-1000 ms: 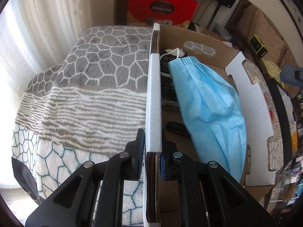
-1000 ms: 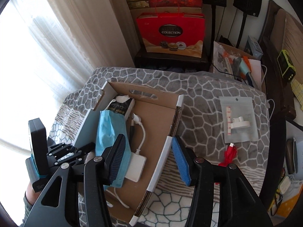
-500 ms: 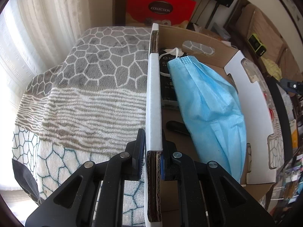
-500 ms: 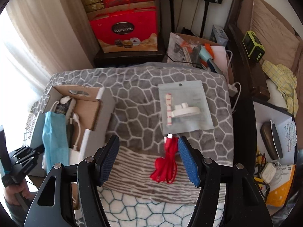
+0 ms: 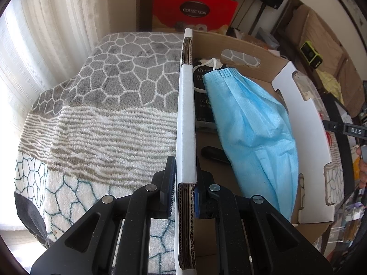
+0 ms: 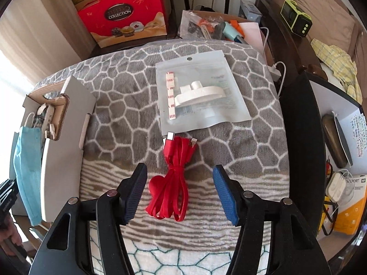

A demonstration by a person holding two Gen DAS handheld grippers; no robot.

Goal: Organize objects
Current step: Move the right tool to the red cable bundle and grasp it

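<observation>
While the left gripper [image 5: 185, 189] pinches the cardboard box [image 5: 186, 123] wall, the right gripper [image 6: 180, 189], jaws closing but still spread, straddles the red cable [image 6: 172, 181] untouched.

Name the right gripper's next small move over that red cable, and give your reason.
Probably lower the right gripper straight down and close on the red cable. Its jaws are closing but the pads do not touch the bundle lying between them on the blanket, while the left gripper clamps the cardboard box wall.

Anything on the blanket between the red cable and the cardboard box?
No, in the right wrist view only bare blanket separates the red cable from the cardboard box.
</observation>
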